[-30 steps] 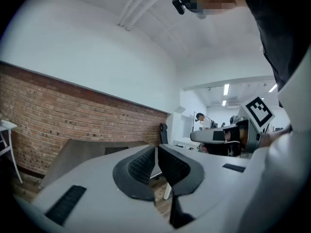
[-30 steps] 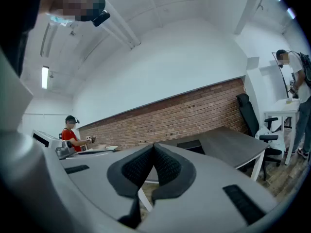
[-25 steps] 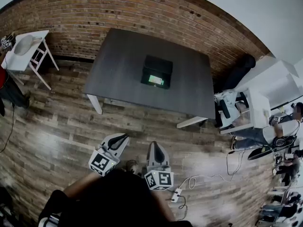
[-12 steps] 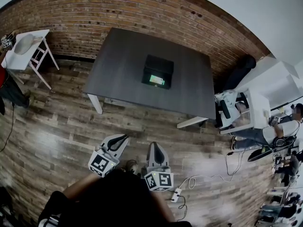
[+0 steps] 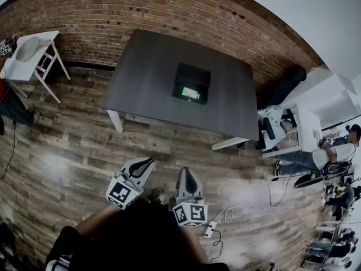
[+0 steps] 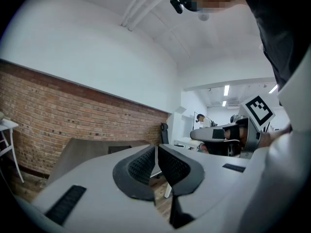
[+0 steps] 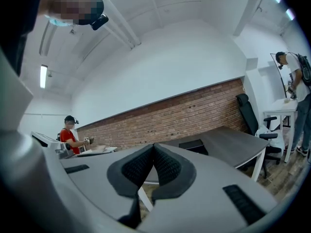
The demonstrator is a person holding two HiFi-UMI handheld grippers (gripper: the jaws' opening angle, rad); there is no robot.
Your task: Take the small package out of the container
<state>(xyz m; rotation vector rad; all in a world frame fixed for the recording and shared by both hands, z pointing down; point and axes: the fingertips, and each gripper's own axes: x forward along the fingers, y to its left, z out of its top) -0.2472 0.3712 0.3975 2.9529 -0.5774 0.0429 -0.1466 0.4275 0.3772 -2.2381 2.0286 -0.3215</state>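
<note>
A black open container (image 5: 191,82) stands near the middle of the dark grey table (image 5: 146,78), and a small green-and-white package (image 5: 190,93) lies inside it. Both grippers hang over the wooden floor, well short of the table. My left gripper (image 5: 148,162) is shut with nothing in it, and my right gripper (image 5: 186,171) is shut and empty too. From the left gripper view the container (image 6: 119,149) shows as a low dark box beyond the closed jaws (image 6: 156,149). The right gripper view has the container (image 7: 190,144) on the table behind its closed jaws (image 7: 154,147).
A brick wall (image 5: 113,10) runs behind the table. A small white side table (image 5: 28,58) stands at the far left. White desks, a black chair (image 5: 287,81) and people are at the right. A white cable and power strip (image 5: 210,230) lie on the floor by my feet.
The view has shifted slightly, so the table and container sit a little further right in the picture. Both grippers remain shut in the same place.
</note>
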